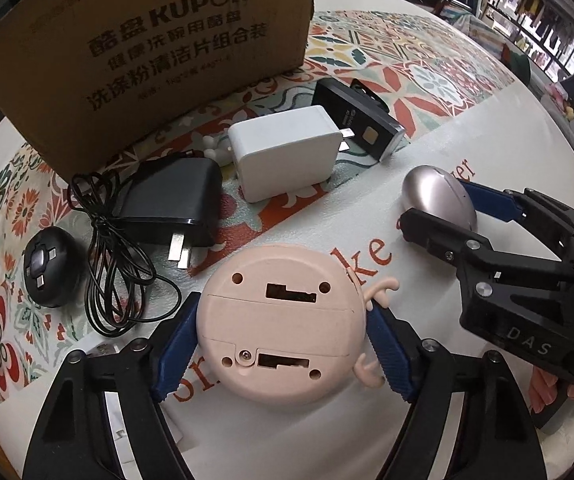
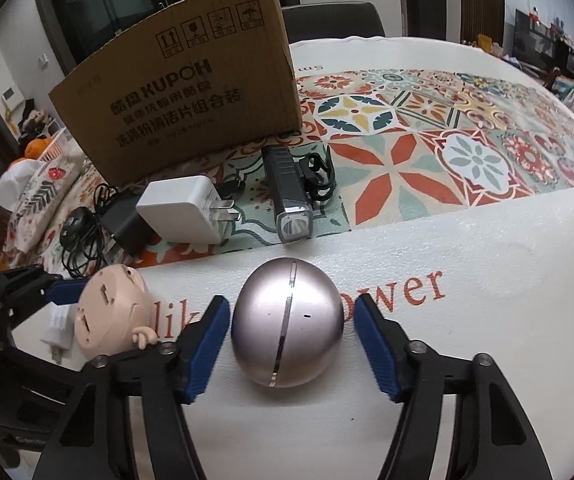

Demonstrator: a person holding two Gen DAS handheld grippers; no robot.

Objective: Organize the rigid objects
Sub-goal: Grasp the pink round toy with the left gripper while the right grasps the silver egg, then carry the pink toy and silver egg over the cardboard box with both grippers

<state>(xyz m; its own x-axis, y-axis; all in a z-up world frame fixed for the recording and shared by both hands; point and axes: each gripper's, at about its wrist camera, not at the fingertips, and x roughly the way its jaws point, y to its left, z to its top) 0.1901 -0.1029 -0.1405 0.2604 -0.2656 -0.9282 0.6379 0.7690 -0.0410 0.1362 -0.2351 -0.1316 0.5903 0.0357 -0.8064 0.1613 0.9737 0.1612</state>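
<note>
Left gripper (image 1: 283, 354): straddling the pink round toy (image 1: 283, 324); both blue pads are sitting at the toy's flanks, appearing to touch it, so the claw is reading as clenched on the toy.
Pink round toy: lying flat side up on the white printed sheet (image 1: 427, 400), screw holes and two slots facing the camera, small moulded hands sticking out on its right edge.
Left hand pose: gripper pointing steeply down at the tabletop, fingers coming in from the near edge.
Right gripper (image 2: 289, 346): framing the silver egg-shaped object (image 2: 287, 326); the left pad is sitting right at the shell, the right pad is showing a thin gap, so the claw is not yet clamped, still released.
Silver egg-shaped object: resting on the white sheet between the right claw's pads, chrome seam running front to back.
Right hand pose: gripper angling downward, seen in the left wrist view entering from the right with fingertips of a hand (image 1: 547, 396) showing under its body.
Spacing: toy and egg are lying near each other, not touching.
Behind, on the patterned cloth (image 2: 407, 160): white plug adapter (image 1: 283, 152), black adapter (image 1: 175, 204) with coiled cord, black puck (image 1: 49, 268), black flashlight (image 2: 289, 192), and the cardboard box (image 1: 147, 48) standing beyond them.
</note>
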